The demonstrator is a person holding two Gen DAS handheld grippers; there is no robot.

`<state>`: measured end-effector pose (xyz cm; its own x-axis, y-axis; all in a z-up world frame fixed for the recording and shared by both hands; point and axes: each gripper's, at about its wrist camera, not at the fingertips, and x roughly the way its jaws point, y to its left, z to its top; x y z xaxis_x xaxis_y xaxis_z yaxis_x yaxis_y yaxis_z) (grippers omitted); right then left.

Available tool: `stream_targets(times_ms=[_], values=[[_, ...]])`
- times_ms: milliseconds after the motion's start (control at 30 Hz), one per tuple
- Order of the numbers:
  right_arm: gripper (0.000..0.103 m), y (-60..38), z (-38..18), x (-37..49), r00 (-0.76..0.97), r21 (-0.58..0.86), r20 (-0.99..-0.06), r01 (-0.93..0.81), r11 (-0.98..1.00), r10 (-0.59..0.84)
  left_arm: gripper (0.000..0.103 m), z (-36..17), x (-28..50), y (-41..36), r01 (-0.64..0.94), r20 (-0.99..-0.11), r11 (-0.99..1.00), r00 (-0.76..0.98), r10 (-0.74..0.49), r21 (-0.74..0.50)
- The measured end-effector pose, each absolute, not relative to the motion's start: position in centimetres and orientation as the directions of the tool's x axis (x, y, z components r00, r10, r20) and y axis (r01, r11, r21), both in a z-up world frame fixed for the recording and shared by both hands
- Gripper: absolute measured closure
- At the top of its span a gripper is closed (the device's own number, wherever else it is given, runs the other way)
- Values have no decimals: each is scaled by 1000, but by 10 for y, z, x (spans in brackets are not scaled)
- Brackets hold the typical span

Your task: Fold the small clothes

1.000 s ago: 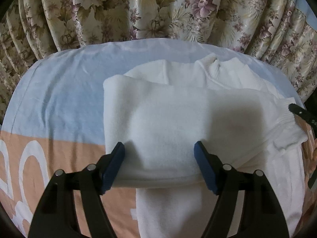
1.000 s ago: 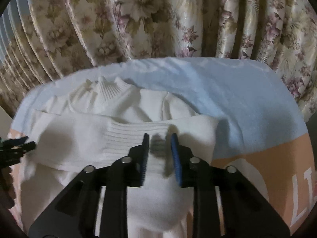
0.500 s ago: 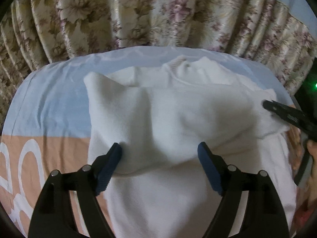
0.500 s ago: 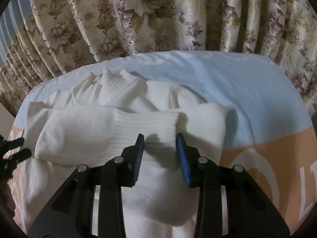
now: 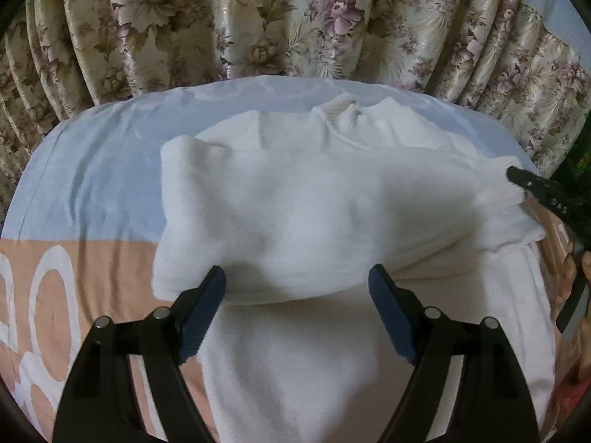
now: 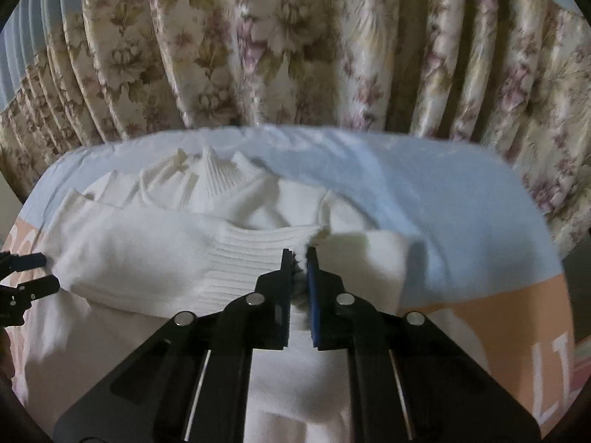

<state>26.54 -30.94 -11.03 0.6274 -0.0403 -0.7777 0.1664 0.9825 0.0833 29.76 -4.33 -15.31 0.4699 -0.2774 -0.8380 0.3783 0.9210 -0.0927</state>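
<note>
**Sleeve pinched at the cuff, other side waits wide open**

Nearest in the left wrist view is the left gripper. Its 2 blue fingers stand wide apart and hold nothing. They sit low by the near edge of the folded sleeve, likely so this side stays down while the other side works.

In the right wrist view, the right gripper has its fingers almost together, and a bit of white cloth sticks up between them. It seems to be pinching the ribbed cuff at the end of the sleeve. I think it holds the cuff because that is the easy end to pull or set flat.

The white sweater lies flat on the bedsheet, which is blue far away and orange with white shapes close by. The sleeve lies across the sweater's body from left to right. That keeps the sweater narrow for the next fold.

Farther back is the ribbed collar, standing up a little in bumps. It points at the far edge of the bed.

Farthest of all hangs a flowered curtain.
</note>
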Motion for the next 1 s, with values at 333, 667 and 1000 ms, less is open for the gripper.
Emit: stream_targets(times_ms=[333, 667, 1000], values=[[50, -342, -113, 242, 596, 179, -803, 246, 952, -3, 22, -145, 274, -21, 360, -833, 928, 483, -270, -92], [36, -317, -93, 162, 626, 148, -780, 207, 967, -14, 21, -140, 231, 3, 333, -832, 937, 489, -264, -102], [28, -274, -82, 144, 644, 107, -764, 164, 981, -25, 10, -133, 207, 13, 272, -825, 957, 513, -238, -107]])
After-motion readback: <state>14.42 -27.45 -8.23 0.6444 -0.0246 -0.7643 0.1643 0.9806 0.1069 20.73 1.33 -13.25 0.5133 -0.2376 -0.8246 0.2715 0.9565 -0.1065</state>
